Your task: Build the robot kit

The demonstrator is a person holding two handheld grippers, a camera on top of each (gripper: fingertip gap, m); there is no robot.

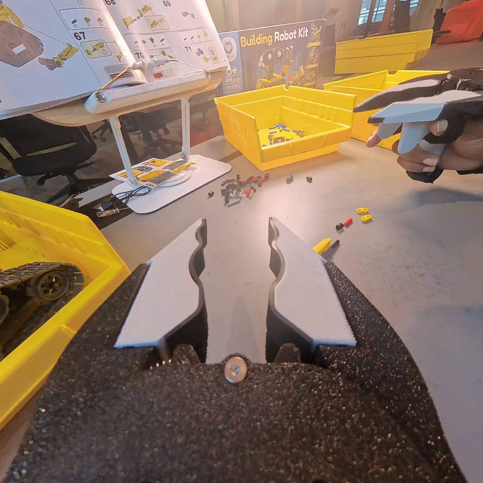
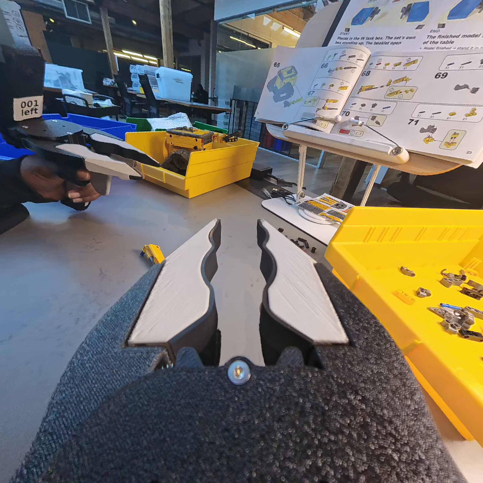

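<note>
Grey table (image 1: 392, 300) lay bare between both gaping, empty hand-held grippers, left (image 1: 237, 227) and right (image 2: 238, 230), loose pieces (image 1: 236, 189) at twelve o'clock, seemingly spread for reach.

Grey table (image 1: 366, 274), scuffed. Open instruction booklet (image 1: 109, 39) clipped on a white stand (image 1: 183, 177), a sticker sheet (image 1: 154, 170) and a coiled black cable (image 1: 130, 194) lying on the stand's base. Kit box (image 1: 271, 55) upright behind a yellow bin (image 1: 261, 154) holding a few small blue and grey pieces. Loose black and red pins (image 1: 237, 188) scattered on the table before that bin; two yellow links (image 1: 364, 213) well apart to the right. Another yellow bin (image 2: 209, 167) holds a tracked yellow model (image 2: 188, 146). More yellow bins (image 1: 379, 52) behind. Office chairs (image 1: 47, 151) past the table edge.
</note>
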